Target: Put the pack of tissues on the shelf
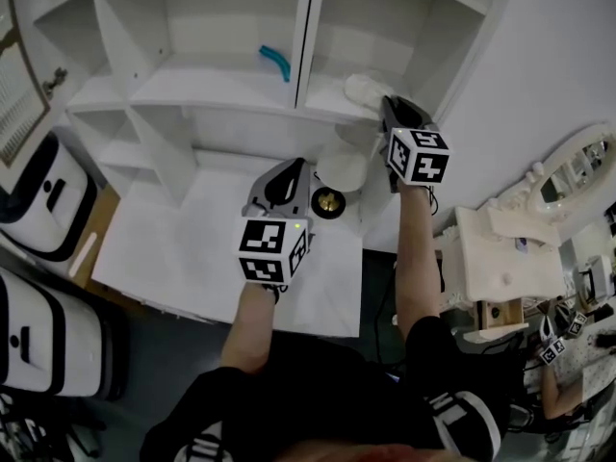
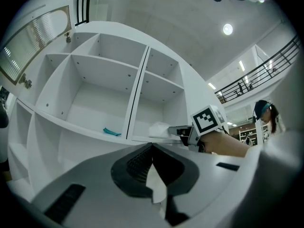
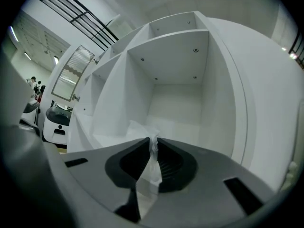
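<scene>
The pack of tissues [image 1: 364,89] is a soft white bundle resting on the lower right compartment of the white shelf [image 1: 221,89]. My right gripper [image 1: 386,106] is shut on its wrapper. In the right gripper view the thin white plastic [image 3: 151,161] is pinched between the jaws, and the pack [image 3: 135,128] bulges just past the right gripper [image 3: 153,142]. The left gripper view shows the same pack [image 2: 159,128] held by the right gripper [image 2: 176,132] on the shelf board. My left gripper [image 1: 292,166] hovers lower, over the white table [image 1: 173,258]. The jaws of the left gripper [image 2: 152,147] meet at the tips with nothing in them.
A teal curved object [image 1: 274,63] lies in the left shelf compartment. A round white object [image 1: 342,167] and a small black-and-gold round thing [image 1: 328,202] sit by the table's far edge. White cases [image 1: 43,200] stand at the left, a white vanity with a mirror [image 1: 568,176] at the right.
</scene>
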### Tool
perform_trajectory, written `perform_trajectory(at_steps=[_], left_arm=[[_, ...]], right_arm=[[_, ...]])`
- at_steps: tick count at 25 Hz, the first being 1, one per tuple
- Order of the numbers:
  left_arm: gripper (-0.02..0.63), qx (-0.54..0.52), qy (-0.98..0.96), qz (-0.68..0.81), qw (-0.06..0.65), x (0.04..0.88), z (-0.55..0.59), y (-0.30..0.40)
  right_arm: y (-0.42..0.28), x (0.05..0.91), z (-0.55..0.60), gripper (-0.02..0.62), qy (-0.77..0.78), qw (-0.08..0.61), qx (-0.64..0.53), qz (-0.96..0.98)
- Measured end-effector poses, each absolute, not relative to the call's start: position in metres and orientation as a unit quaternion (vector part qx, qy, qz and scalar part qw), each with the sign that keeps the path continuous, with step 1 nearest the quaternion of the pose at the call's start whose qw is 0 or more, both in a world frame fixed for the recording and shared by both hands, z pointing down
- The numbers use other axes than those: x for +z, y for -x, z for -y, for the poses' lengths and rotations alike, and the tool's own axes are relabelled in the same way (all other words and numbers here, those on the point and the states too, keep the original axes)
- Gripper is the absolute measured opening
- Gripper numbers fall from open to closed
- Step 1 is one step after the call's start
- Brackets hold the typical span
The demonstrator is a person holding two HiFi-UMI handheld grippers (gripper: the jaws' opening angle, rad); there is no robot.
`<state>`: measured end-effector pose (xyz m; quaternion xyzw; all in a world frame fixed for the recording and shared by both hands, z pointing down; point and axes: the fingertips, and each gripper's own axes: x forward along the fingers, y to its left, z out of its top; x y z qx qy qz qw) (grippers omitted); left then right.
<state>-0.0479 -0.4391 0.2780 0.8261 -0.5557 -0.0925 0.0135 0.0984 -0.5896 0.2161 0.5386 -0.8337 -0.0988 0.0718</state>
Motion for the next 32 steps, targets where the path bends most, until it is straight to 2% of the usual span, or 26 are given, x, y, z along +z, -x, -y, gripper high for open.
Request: perform_trajectory(at_steps=[5,6,8,9,12,15,23,24,26,27,32], left_arm=[[0.011,-0.083,-0.826,0.558,0.021,0.284,0.439,0.05],[0.011,-0.082,-0.826,0.557,0.024,0.286,0.439,0.05],[0.011,-0.078,-0.827,0.556,0.031,0.292,0.441,0.049],[0.011,-0.076,-0.828,0.555,0.035,0.295,0.442,0.048],[0.011,-0.074,-0.83,0.551,0.046,0.303,0.447,0.042],[0.011,-0.073,-0.833,0.545,0.056,0.31,0.453,0.033],[0.011,-0.068,-0.844,0.529,0.06,0.313,0.455,0.013],[0.011,-0.068,-0.843,0.53,0.06,0.313,0.455,0.014],[0.011,-0.067,-0.841,0.533,0.059,0.313,0.456,0.019],[0.011,-0.068,-0.839,0.536,0.06,0.314,0.457,0.022],[0.011,-0.068,-0.833,0.545,0.067,0.319,0.461,0.034]], right_arm=[[-0.097,0.215,0.591,0.053,-0.539,0.075,-0.109,0.832],[-0.096,0.215,0.59,0.078,-0.539,0.073,-0.111,0.832],[-0.096,0.212,0.583,0.185,-0.538,0.057,-0.121,0.832],[-0.096,0.209,0.576,0.199,-0.536,0.043,-0.13,0.833],[-0.1,0.201,0.55,0.199,-0.522,0.003,-0.154,0.839],[-0.103,0.201,0.539,0.198,-0.516,-0.009,-0.164,0.841],[-0.084,0.219,0.574,0.184,-0.519,0.093,-0.184,0.829],[-0.08,0.22,0.574,0.191,-0.512,0.094,-0.182,0.834],[-0.075,0.222,0.572,0.272,-0.498,0.091,-0.174,0.845],[-0.074,0.222,0.571,0.286,-0.494,0.087,-0.17,0.848],[-0.084,0.218,0.55,0.305,-0.507,0.045,-0.163,0.845]])
